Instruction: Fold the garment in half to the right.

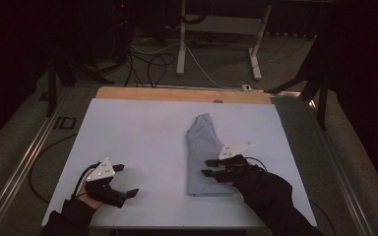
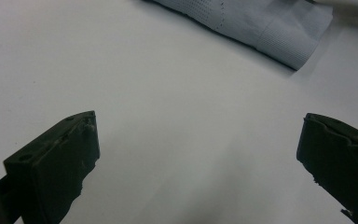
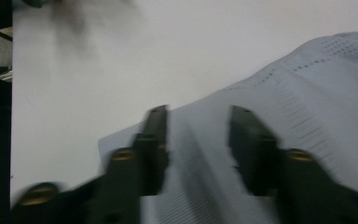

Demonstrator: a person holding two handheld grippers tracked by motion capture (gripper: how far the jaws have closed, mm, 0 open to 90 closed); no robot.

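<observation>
Resting low at the near left of the white table (image 1: pixel 142 132), left gripper (image 1: pixel 126 180) points right, jaws wide apart, nothing between them. Right gripper (image 1: pixel 207 167), forearm angled in from near right, hovers jaws parted over the folded grey-blue garment (image 1: pixel 203 142), right of centre.

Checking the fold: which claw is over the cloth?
The right claw, its jaws apart above the grey cloth. The left claw hangs over bare table.

Loads of bare white table (image 1: pixel 142 132) between the left gripper (image 1: pixel 123 181) and the folded cloth (image 1: pixel 204 147), nothing blocking.
</observation>
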